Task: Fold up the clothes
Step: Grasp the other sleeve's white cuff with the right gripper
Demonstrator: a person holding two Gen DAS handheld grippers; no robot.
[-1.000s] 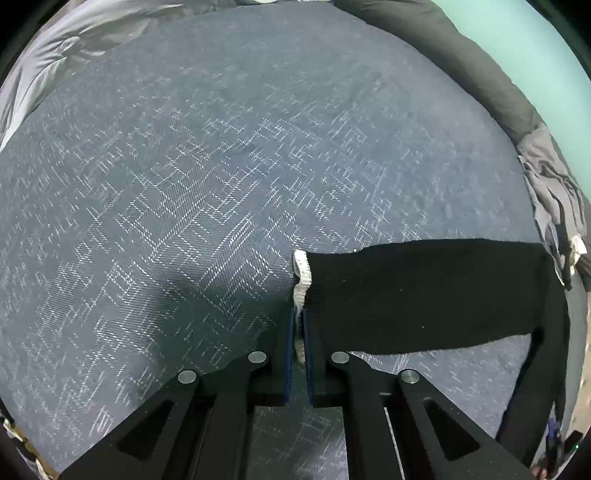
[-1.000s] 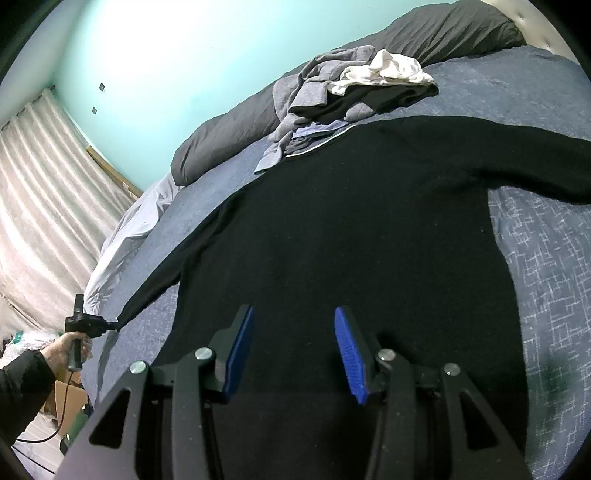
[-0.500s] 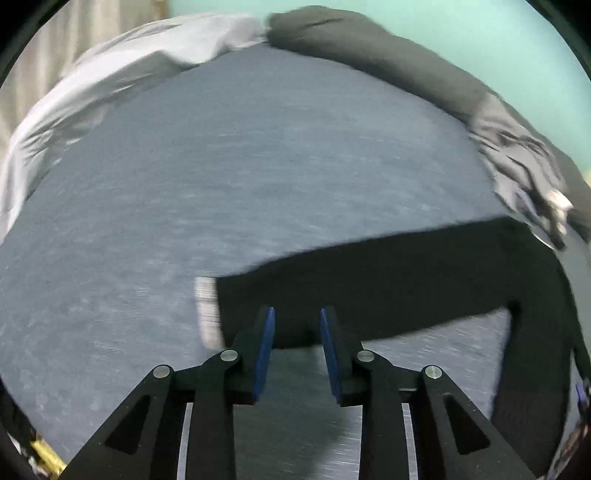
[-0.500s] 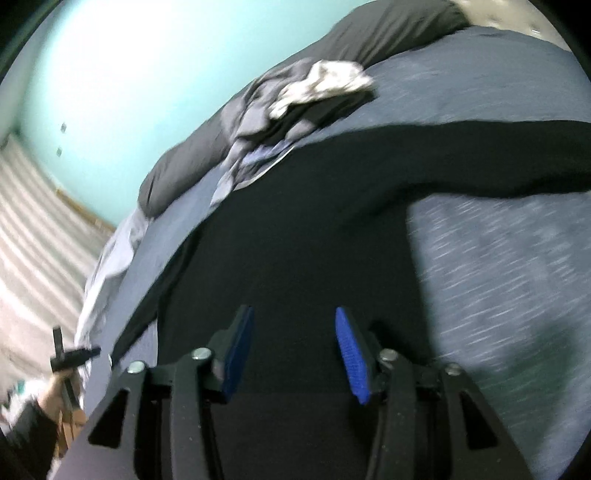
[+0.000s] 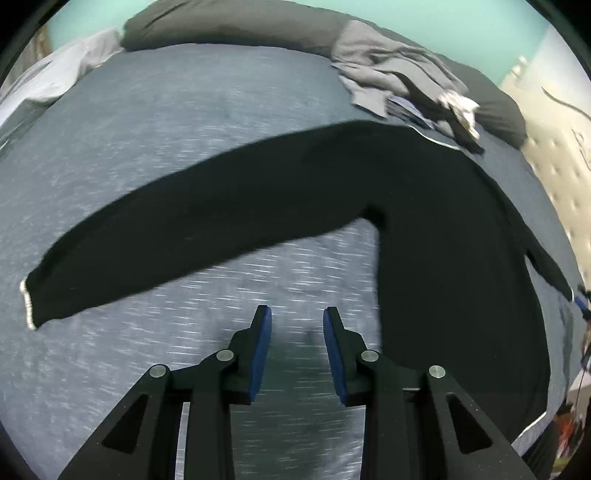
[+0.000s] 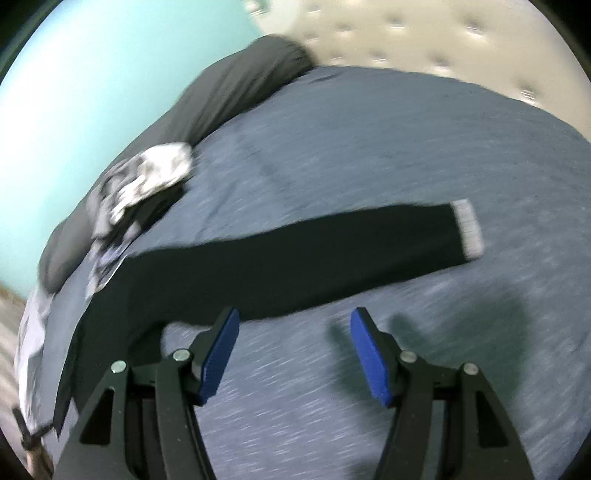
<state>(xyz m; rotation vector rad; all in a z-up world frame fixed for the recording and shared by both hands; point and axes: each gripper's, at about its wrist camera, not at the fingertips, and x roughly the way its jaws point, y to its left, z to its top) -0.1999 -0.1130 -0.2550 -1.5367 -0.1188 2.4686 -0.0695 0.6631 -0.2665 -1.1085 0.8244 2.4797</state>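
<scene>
Blue-grey speckled bedding (image 5: 155,122) covers the whole bed, with a mint-green wall (image 6: 92,74) behind it and a pale tufted headboard (image 6: 424,33) at one end. Spread flat on the bedding is the black sweater (image 5: 454,240), both sleeves stretched out to the sides, each ending in a pale cuff.

From the left wrist view, the left gripper (image 5: 297,314) hangs over bare bedding, in the angle between the outstretched left sleeve (image 5: 207,221) and the sweater's body. Its 2 blue-padded jaws have just been opening and stand a modest way apart, with nothing between them; the pale cuff (image 5: 26,304) lies well off to the side, clear of the pads.

The right gripper (image 6: 295,315) tilts down at the bed too, its jaws wider, having just been opening, and empty. Just beyond its tips lies the other sleeve (image 6: 295,262), not touched.

A heap of grey and white clothes (image 5: 402,81) sits beside a dark grey pillow (image 5: 236,24) at the far edge. Both views are smeared with motion blur, so the fabric pattern streaks. At the lower left edge of the right wrist view, a small dark shape is too blurred to identify.
</scene>
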